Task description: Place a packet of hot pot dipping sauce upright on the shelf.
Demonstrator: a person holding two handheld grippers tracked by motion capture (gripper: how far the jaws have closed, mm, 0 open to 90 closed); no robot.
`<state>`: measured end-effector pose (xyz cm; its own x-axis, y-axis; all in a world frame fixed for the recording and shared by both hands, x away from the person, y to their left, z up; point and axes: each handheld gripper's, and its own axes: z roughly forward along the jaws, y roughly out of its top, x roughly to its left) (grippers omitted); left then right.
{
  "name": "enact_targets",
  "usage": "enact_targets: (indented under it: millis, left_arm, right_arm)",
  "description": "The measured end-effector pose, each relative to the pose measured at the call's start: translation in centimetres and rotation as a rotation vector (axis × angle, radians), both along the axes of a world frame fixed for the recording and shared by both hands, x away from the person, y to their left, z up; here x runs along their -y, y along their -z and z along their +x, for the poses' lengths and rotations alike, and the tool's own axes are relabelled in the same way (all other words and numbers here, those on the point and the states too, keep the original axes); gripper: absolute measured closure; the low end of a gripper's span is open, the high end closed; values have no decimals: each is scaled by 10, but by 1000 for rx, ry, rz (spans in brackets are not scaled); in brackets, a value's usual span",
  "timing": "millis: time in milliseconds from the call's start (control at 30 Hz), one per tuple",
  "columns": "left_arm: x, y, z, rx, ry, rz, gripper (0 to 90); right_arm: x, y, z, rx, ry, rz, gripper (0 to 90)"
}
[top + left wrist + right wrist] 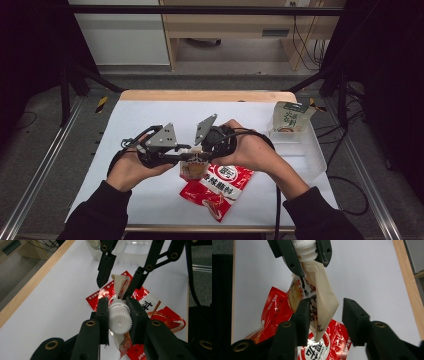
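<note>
The left gripper [119, 312] clamps the white ribbed cap [120, 320] of a spouted pouch [318, 306], holding it above the red packet [218, 187] on the white table [150, 112]. The right gripper [325, 315] stands open, its jaws either side of the pouch's body without pinching it.

A glossy red foil-like packet [220, 190] is seen creased and reflective on a smooth matt white table surface [150, 115], which is edged in pale wood. A ridged white plastic cap [120, 320] is fitted to a soft cream pouch [322, 305]. Matt black plastic is shown on the jaws. A clear plastic tray [312, 155] is seen.
</note>
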<state>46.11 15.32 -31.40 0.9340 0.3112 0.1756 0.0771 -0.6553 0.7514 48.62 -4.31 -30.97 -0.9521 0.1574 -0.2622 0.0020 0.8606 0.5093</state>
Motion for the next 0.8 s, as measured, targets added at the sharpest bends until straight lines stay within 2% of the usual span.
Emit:
enact_targets:
  millis: [33,133,233,300,433,600,700,800]
  left_arm:
    - [0,0,0,0,-1,-1,734]
    - [0,0,1,-3,-7,-6,734]
    - [0,0,1,-1,-16,-16,734]
    - [0,0,2,2,-24,-20,733]
    - [0,0,3,1,-34,-38,729]
    - [-1,1,4,-3,-53,-62,715]
    - [-3,2,4,15,-81,-95,506]
    - [-5,2,4,33,-94,-107,393]
  right_arm:
    - [0,0,0,-5,0,8,689]
    - [1,0,-1,-10,-3,-7,769]
    - [1,-1,-3,-7,5,-10,816]
    - [1,-3,-3,-14,30,0,851]
    - [1,-7,-3,-23,54,13,869]
    - [0,-12,-2,-13,57,-7,876]
    - [0,-15,-1,-19,61,-7,877]
    - [0,-18,0,-14,67,-14,877]
